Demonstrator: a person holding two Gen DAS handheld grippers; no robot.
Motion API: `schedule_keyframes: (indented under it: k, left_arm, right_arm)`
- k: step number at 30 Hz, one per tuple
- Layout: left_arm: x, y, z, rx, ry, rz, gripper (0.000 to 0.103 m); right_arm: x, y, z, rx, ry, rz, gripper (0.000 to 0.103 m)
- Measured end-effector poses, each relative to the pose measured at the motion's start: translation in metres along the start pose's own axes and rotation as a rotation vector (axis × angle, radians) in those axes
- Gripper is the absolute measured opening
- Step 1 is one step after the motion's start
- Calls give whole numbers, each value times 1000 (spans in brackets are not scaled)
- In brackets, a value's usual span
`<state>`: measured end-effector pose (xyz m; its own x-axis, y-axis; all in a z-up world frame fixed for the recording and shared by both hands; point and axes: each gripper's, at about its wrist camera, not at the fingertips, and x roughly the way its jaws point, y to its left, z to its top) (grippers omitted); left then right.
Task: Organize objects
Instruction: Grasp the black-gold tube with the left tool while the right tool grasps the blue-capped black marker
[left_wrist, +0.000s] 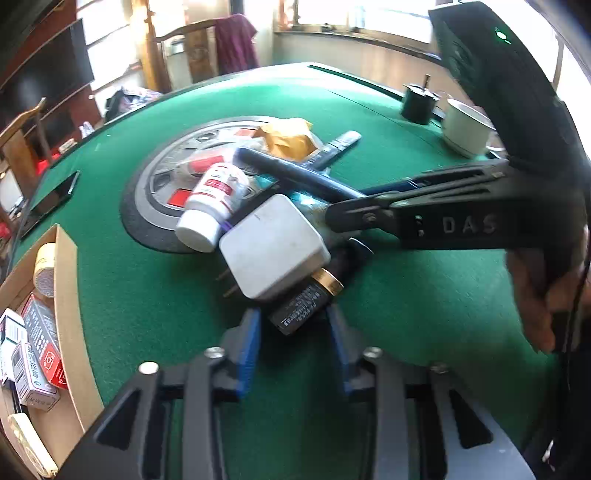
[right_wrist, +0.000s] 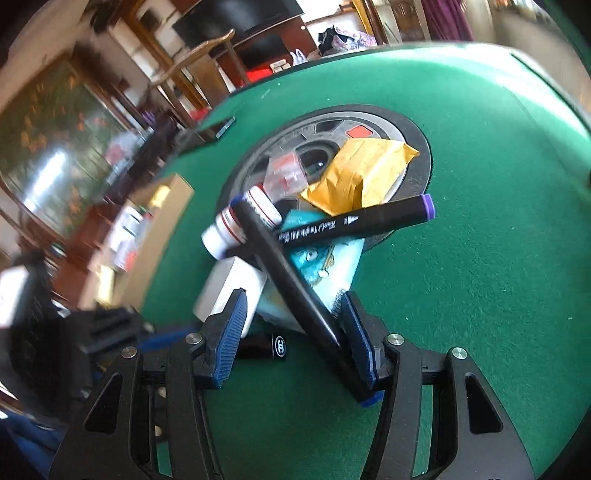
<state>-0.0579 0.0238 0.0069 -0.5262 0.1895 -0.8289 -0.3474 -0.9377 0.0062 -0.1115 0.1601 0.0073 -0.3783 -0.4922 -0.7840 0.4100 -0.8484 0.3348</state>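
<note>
- Grip advice: the right gripper (right_wrist: 291, 332) stands spread around a black marker (right_wrist: 291, 280) whose shaft rests against one pad; close squarely, then lift clear of the pile.
- Left gripper (left_wrist: 293, 328) stands spread about the battery (left_wrist: 304, 302) on the green table (left_wrist: 424, 295); no pad presses it.
- Count: two markers, one white bottle (left_wrist: 212, 206), one charger (left_wrist: 273, 247), one yellow packet (right_wrist: 364, 170).
- Destination, likely: the cardboard box (left_wrist: 68, 295) at the table's edge.

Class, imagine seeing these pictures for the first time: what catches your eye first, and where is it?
A jumbled heap at the middle of the green table: a white charger, a pill bottle, crossed black markers. The right gripper reaches in from the right; a cardboard box sits far left.
</note>
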Motion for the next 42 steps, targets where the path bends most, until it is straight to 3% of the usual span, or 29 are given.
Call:
schedule_keyframes:
  k: [2, 4, 5, 6, 7, 8, 11, 16, 23, 25, 27, 30, 35, 42]
  left_arm:
    - [3, 0, 1, -16, -14, 59, 64]
    - [3, -2, 0, -2, -36, 61, 58]
    - [2, -4, 0, 11, -40, 37, 37]
    - [2, -5, 1, 7, -36, 12, 23]
    - [1, -6, 1, 7, -36, 8, 18]
    - [0, -9, -1, 21, -40, 14, 5]
    - [-2, -11, -3, 52, -40, 26, 4]
    - [-6, -10, -3, 77, -14, -111, 7]
    - [1, -5, 3, 55, -17, 7, 8]
    - [2, 1, 5, 30, -15, 4, 15]
    - [3, 3, 6, 18, -26, 11, 36]
    - [2, 1, 11, 25, -62, 18, 59]
    - [-2, -7, 21, 67, -103, 39, 73]
    - [6, -29, 27, 162, -97, -26, 75]
  right_arm:
    - [0, -2, 0, -1, 4, -47, 16]
    - [-4, -2, 2, 18, -8, -65, 13]
    - [-6, -2, 1, 19, -22, -73, 13]
    - [-10, -2, 1, 27, -32, -58, 13]
    - [-12, -3, 1, 38, -41, -42, 13]
    - [-13, -4, 0, 50, -46, -38, 14]
    - [-11, -11, -1, 90, -57, -25, 14]
    - [-11, -21, -1, 120, -51, -2, 13]
    - [-14, -16, -4, 124, -45, -16, 13]
    - [-15, -17, -5, 124, -43, -15, 13]
    - [-15, -17, -5, 124, -43, -15, 13]
    - [-13, -17, -6, 126, -37, -18, 14]
    - [-15, -20, -6, 137, -39, -23, 13]
    - [-23, -42, -6, 232, -57, -74, 13]
